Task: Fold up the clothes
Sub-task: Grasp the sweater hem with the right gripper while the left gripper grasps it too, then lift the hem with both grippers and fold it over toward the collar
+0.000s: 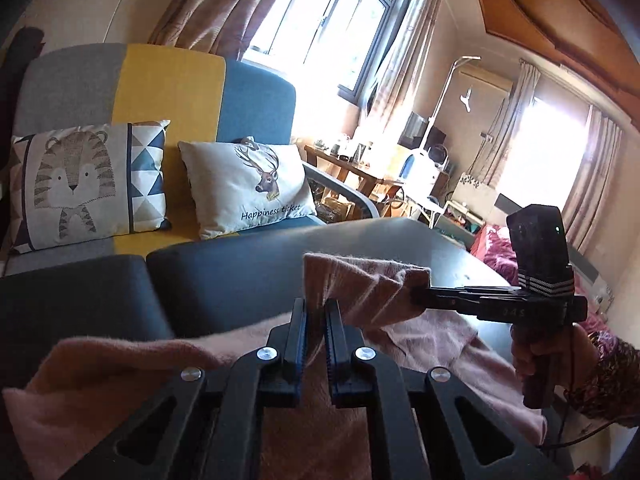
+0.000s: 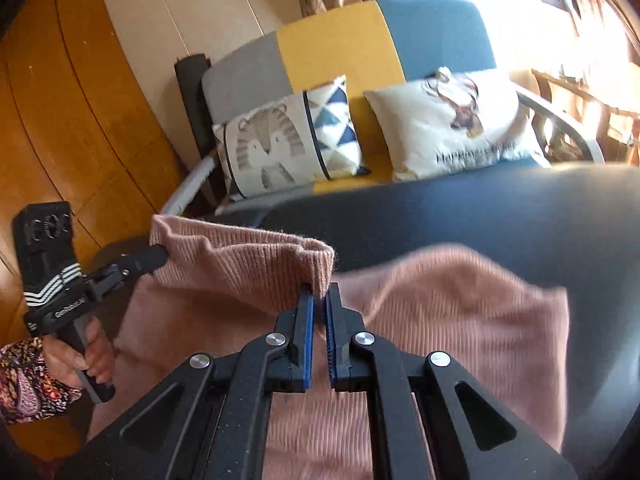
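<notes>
Both of my claws grip one ribbed edge of a pink knitted sweater (image 2: pixel 440 300) and hold it raised above a dark table (image 1: pixel 240 276), the rest of the garment lying spread on that table beneath. My left claw (image 1: pixel 315 312) is pinched narrow on one end of the lifted edge; my right claw (image 2: pixel 319 300) is likewise closed tight on the other end, so the knit hangs stretched between them. In the left wrist view my right hand (image 1: pixel 532 356), in a patterned sleeve (image 1: pixel 612 380), wraps the handle of the right tool; small markings on its side are too blurred to read. In the right wrist view my left hand (image 2: pixel 90 354) holds the left tool, whose body carries white lettering I cannot make out. Behind the table stands a grey, yellow and blue sofa (image 1: pixel 172 92) with a tiger cushion (image 1: pixel 80 188) and a deer cushion (image 1: pixel 248 184) printed "Happiness ticket".
</notes>
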### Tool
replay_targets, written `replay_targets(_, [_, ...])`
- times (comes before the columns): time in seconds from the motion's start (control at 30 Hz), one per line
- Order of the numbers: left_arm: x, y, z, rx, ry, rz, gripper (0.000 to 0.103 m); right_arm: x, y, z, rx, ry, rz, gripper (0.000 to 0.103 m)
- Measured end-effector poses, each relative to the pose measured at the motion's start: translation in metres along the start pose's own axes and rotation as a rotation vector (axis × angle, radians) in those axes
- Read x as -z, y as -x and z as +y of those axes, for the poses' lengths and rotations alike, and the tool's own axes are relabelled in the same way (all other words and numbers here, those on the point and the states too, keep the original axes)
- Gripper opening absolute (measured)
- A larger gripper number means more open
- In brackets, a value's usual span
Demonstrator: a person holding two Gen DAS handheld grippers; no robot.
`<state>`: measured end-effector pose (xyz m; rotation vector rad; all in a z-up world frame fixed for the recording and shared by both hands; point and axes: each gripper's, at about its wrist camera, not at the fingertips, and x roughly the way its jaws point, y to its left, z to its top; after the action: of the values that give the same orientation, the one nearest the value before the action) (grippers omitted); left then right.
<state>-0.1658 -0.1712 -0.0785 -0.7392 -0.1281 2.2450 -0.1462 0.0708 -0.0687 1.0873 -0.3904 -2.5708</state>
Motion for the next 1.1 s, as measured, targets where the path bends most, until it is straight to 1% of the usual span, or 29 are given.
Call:
replay_targets(0.07, [0.019,-0.003,-0.008,-0.033,-0.029,0.032,0.007,0.02,-0.002,-0.004,0.016,-0.026,0.025,0.005])
replay_targets(0.2, [0.049,-0.005,-0.008,-0.093,-0.018,0.131,0.007,0.06,-0.007,-0.011,0.047,-0.077,0.074,0.007])
replay_targets(0.23, [0.053,-0.001,-0.008,-0.099,-0.018,0.143,0.007,0.069,-0.007,-0.014,0.05,-0.097,0.085,0.008])
replay_targets(0.27, [0.056,0.003,-0.007,-0.105,-0.017,0.155,0.007,0.074,-0.005,-0.017,0.043,-0.132,0.091,0.012])
replay_targets(0.33, [0.063,0.013,-0.007,-0.129,-0.02,0.172,0.007,0.084,0.003,-0.023,0.028,-0.193,0.083,0.012])
replay_targets(0.43, [0.063,0.024,-0.001,-0.165,0.02,0.169,0.007,0.091,0.016,-0.034,-0.005,-0.303,0.041,0.012])
replay_targets(0.53, [0.052,0.022,0.008,-0.109,0.191,0.141,0.009,0.088,0.016,-0.039,-0.073,-0.39,0.01,0.012])
replay_targets(0.6, [0.052,0.009,0.018,-0.053,0.345,0.166,0.013,0.085,0.009,-0.04,-0.135,-0.441,0.005,0.014])
replay_targets(0.63, [0.052,0.003,0.022,-0.025,0.423,0.179,0.018,0.084,0.004,-0.04,-0.142,-0.448,0.019,0.023])
replay_targets(0.67, [0.052,-0.004,0.027,0.004,0.5,0.192,0.018,0.083,-0.002,-0.039,-0.149,-0.454,0.033,0.028])
replay_targets(0.7, [0.052,-0.01,0.032,0.033,0.577,0.204,0.018,0.082,-0.007,-0.039,-0.156,-0.46,0.047,0.028])
replay_targets(0.77, [0.062,-0.019,0.035,0.076,0.688,0.215,0.021,0.08,-0.018,-0.038,-0.169,-0.473,0.075,0.028])
replay_targets(0.8, [0.067,-0.024,0.037,0.097,0.743,0.22,0.021,0.079,-0.024,-0.037,-0.176,-0.479,0.089,0.025])
replay_targets(0.83, [0.072,-0.029,0.038,0.119,0.797,0.225,0.021,0.078,-0.028,-0.036,-0.174,-0.473,0.103,0.006])
replay_targets(0.87, [0.073,-0.03,0.037,0.126,0.809,0.211,0.022,0.077,-0.029,-0.031,-0.152,-0.437,0.112,0.006])
replay_targets(0.9, [0.072,-0.032,0.034,0.11,0.771,0.221,0.022,0.075,-0.026,-0.028,-0.139,-0.409,0.099,0.006])
replay_targets(0.93, [0.07,-0.034,0.031,0.093,0.733,0.231,0.019,0.072,-0.021,-0.024,-0.135,-0.388,0.079,0.006])
replay_targets(0.97, [0.068,-0.035,0.029,0.065,0.696,0.252,0.009,0.069,-0.014,-0.021,-0.136,-0.378,0.056,0.006])
replay_targets(1.0, [0.065,-0.035,0.028,0.046,0.666,0.261,0.005,0.065,-0.006,-0.018,-0.14,-0.372,0.026,0.006])
replay_targets(1.07, [0.059,-0.031,0.027,0.008,0.597,0.27,0.003,0.056,0.009,-0.015,-0.134,-0.348,-0.024,0.006])
replay_targets(1.1, [0.055,-0.027,0.027,-0.025,0.548,0.268,0.003,0.052,0.015,-0.013,-0.116,-0.322,-0.034,0.006])
